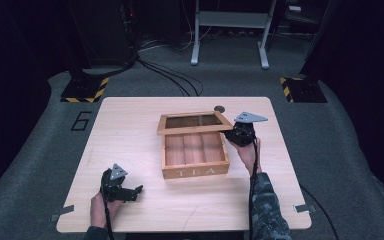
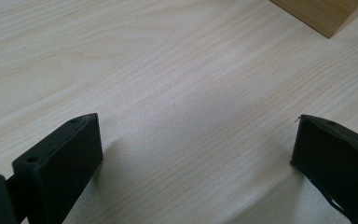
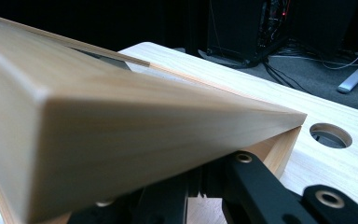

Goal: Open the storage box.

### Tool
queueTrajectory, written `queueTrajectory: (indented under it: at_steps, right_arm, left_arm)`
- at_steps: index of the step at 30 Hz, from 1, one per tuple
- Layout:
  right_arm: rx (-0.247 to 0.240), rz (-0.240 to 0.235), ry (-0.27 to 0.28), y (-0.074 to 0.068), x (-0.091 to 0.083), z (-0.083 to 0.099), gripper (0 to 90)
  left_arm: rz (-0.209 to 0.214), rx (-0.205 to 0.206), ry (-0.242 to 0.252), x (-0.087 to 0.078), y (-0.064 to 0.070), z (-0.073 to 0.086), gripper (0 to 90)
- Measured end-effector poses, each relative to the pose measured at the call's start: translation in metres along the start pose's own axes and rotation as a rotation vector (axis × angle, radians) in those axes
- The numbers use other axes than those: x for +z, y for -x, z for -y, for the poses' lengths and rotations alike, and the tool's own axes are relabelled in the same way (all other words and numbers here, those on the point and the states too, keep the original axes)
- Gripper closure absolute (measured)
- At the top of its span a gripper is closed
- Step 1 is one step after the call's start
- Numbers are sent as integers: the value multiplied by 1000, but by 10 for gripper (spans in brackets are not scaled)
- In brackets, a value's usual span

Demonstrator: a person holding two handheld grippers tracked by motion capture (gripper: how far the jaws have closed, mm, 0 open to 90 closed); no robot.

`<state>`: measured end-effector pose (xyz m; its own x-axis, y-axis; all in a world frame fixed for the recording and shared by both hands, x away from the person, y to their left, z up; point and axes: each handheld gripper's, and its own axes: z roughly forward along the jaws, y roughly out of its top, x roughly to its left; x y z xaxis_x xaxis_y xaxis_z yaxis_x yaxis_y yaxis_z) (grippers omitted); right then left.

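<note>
— Grey carpet (image 1: 40,150) all round, dark curtains behind, and my pale wooden table (image 1: 130,145) in the middle. What's on it from your side?

— One wooden tea box (image 1: 196,156) printed "TEA", divided into three compartments, its glass-paned lid (image 1: 194,122) lifted and tilted back.

— Right. My right gripper (image 1: 236,134) sits at the box's right rear corner, jaws under the lid's edge — in the right gripper view the lid's wood (image 3: 121,130) looms just above them. I cannot tell whether they clamp it or merely prop it.

— And the left?

— My left gripper (image 1: 130,192) rests low on the table, well apart from the box, jaws spread wide over bare woodgrain; the box corner (image 2: 319,16) lies ahead and to its right.

— Anything beyond the lid?

— A round cable hole (image 3: 331,135) in the tabletop, black cables (image 1: 172,77) on the floor, a white frame (image 1: 230,30), striped-edged stand bases (image 1: 85,89).
</note>
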<state>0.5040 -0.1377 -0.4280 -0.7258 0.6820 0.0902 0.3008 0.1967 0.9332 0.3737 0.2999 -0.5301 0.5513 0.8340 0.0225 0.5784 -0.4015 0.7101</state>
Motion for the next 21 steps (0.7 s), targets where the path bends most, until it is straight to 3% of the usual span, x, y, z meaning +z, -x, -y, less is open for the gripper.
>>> queueTrajectory:
  at_steps: [21]
  right_arm:
    - [-3,1,-8,1,1,-4,893]
  left_arm:
    - [3,-7,2,0,1,0,14]
